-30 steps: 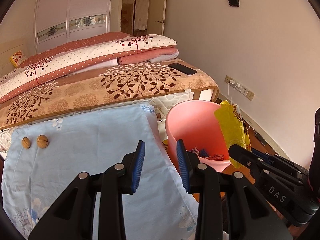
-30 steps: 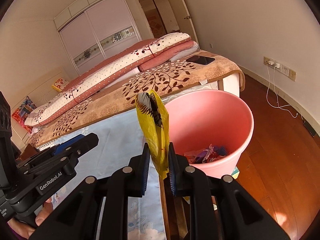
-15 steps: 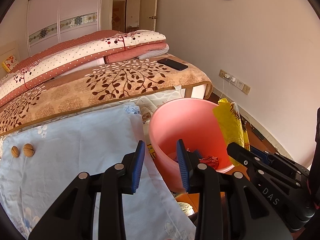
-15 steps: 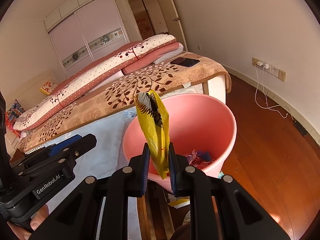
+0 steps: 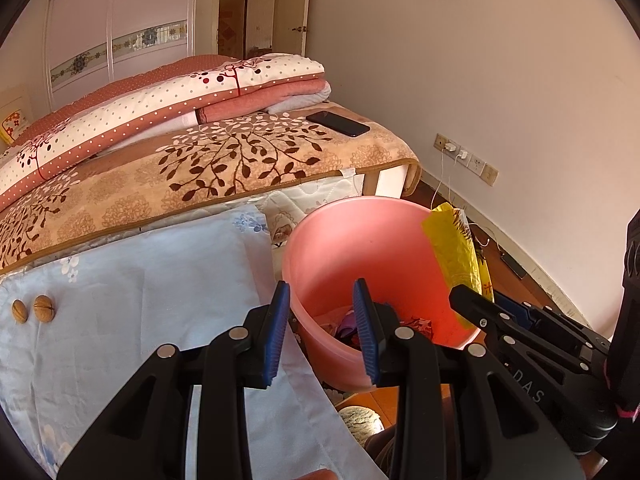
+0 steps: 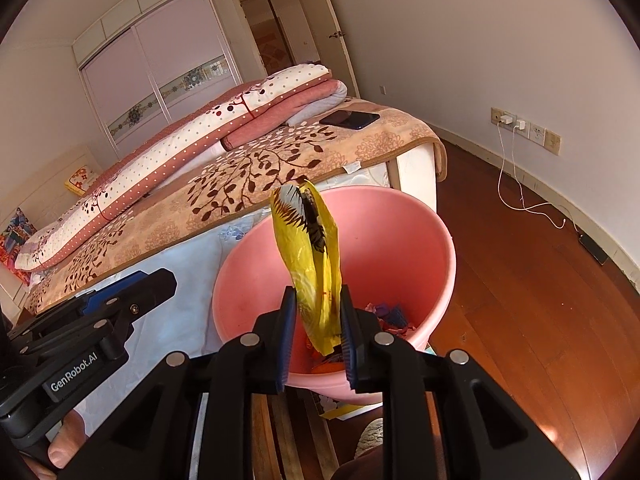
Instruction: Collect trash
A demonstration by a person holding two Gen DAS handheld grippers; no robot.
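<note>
Over the pink bucket's (image 6: 436, 264) near rim, the right hand-held gripper (image 6: 316, 320) pinches a yellow wrapper (image 6: 316, 248) upright, apparently poised to drop it onto trash already inside, while the left hand-held gripper (image 5: 320, 320) waits empty, jaws apart, beside the bed (image 5: 224, 168).

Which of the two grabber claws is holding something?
The right gripper: it pinches the yellow wrapper over the pink bucket. The left gripper is open and empty.

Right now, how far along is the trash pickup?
Done: mixed scraps already lie in the pink bucket. In hand: the right gripper pinches a yellow wrapper over the bucket, unreleased. Left: two walnuts sit on the blue sheet; the left gripper is open, empty.
</note>
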